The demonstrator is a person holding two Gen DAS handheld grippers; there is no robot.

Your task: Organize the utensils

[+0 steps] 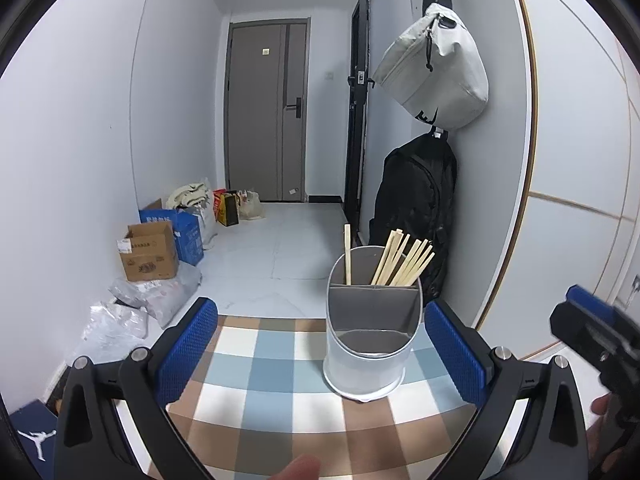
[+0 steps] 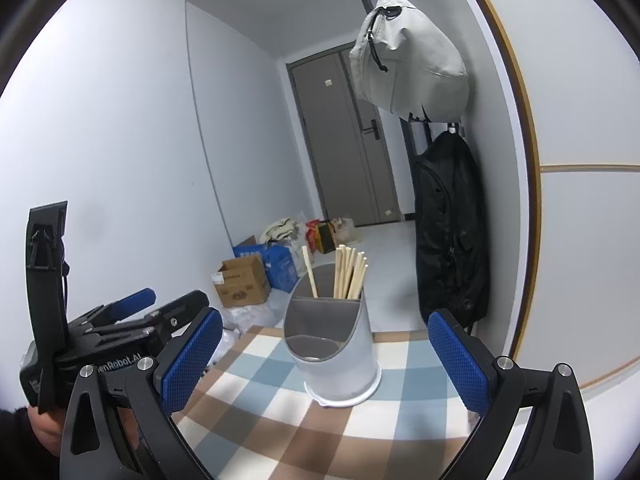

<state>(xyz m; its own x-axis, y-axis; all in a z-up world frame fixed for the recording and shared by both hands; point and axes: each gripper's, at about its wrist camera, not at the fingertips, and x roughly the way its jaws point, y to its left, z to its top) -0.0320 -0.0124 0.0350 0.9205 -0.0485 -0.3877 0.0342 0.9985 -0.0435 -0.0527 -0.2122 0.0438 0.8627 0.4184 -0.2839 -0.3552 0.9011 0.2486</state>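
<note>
Jaws wide, empty; holder [image 1: 370,344] w/ chopsticks [image 1: 404,262] between.

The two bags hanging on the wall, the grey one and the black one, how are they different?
The grey bag is pale, rounded and puffed out; the black backpack is dark, taller and narrower. The grey bag hangs higher, above the backpack, which reaches down behind the utensil holder. The grey bag shows a dark zip pull; the backpack's details are hard to make out. Both hang against the same wall.
</note>
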